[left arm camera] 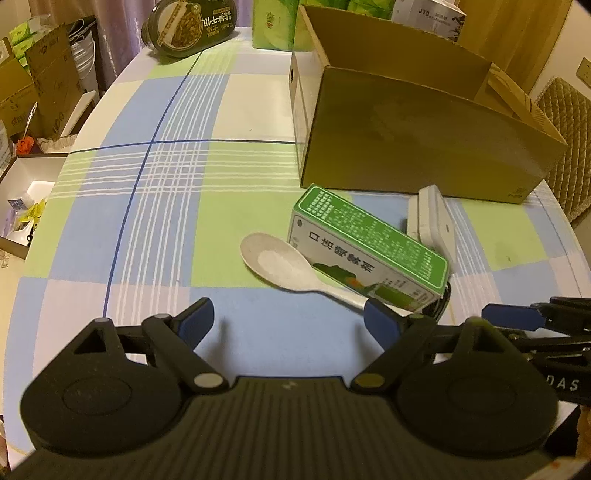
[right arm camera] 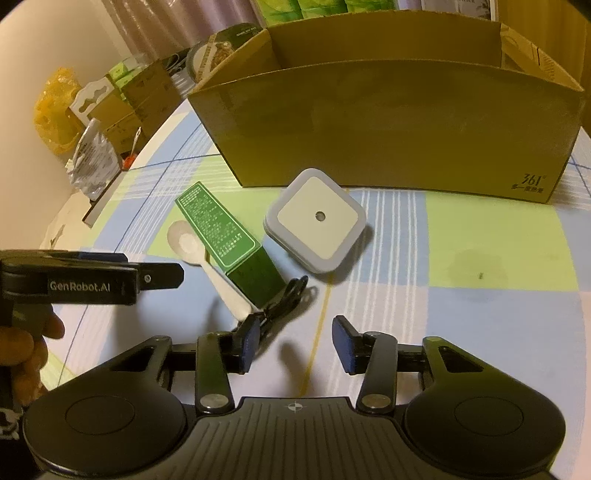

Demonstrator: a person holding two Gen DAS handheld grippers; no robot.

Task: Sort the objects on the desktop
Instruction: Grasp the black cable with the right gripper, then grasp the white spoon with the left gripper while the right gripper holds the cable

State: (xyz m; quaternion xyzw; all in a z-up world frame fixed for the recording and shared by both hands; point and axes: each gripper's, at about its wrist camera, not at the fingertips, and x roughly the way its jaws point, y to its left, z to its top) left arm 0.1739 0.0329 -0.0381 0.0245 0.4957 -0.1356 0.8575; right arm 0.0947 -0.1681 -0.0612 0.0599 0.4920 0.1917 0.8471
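Note:
A green-and-white carton (left arm camera: 365,251) (right arm camera: 225,236) lies on the checked tablecloth, with a white spoon (left arm camera: 280,264) (right arm camera: 188,242) tucked against it. Behind them rests a white square night light (left arm camera: 432,218) (right arm camera: 317,221), and a black cable (right arm camera: 284,295) curls by the carton's near end. An open brown cardboard box (left arm camera: 417,147) (right arm camera: 388,129) stands beyond. My left gripper (left arm camera: 290,321) hovers open over bare cloth, its right finger near the spoon's handle. My right gripper (right arm camera: 297,343) is open with nothing between its fingers, the cable just ahead of its left finger.
A dark noodle bowl (left arm camera: 192,27) and green tissue packs (left arm camera: 273,26) sit at the table's far end. Cardboard boxes (left arm camera: 33,96) crowd the floor past the left edge. A padded chair (left arm camera: 569,147) stands on the right.

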